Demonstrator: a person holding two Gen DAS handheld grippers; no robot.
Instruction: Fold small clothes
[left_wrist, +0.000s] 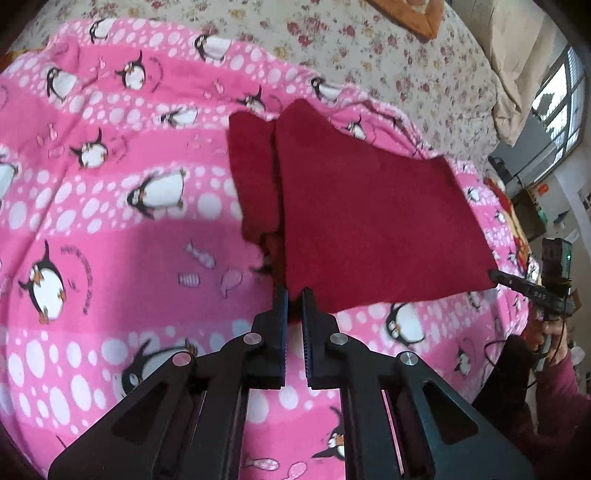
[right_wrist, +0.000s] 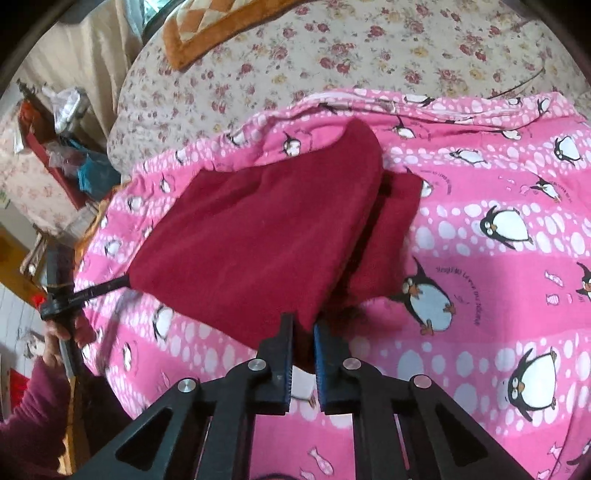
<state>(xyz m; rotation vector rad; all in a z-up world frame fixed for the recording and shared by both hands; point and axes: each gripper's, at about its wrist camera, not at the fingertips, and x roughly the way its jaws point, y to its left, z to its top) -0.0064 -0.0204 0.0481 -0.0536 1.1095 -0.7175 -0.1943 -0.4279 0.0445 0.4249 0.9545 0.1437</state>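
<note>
A: Dark red fleece, the garment (left_wrist: 369, 221) is hanging stretched between both grippers, over the pink penguin blanket (left_wrist: 110, 240) on the bed. In the left wrist view it is filling the middle and right of the frame.

B: Who is holding which corner?

A: The left gripper (left_wrist: 294, 295) is pinching the near corner at the centre bottom of its view, jaws closed on the cloth. The right gripper (right_wrist: 303, 325) is doing the same at the lower centre of its own view, jaws clamped on the other near corner. Each one is also showing up at the far edge of the other's frame, biting the hem.

B: Why are they being held apart like that?

A: I judge it is keeping the near edge taut, so the panel is staying flat and the fold can land square. A second layer is lying beside the main panel, so the garment seems partly folded.

B: And the far end?

A: It is resting on the blanket towards the floral sheet (right_wrist: 332, 44), anchoring the cloth while the near edge is being raised.
</note>
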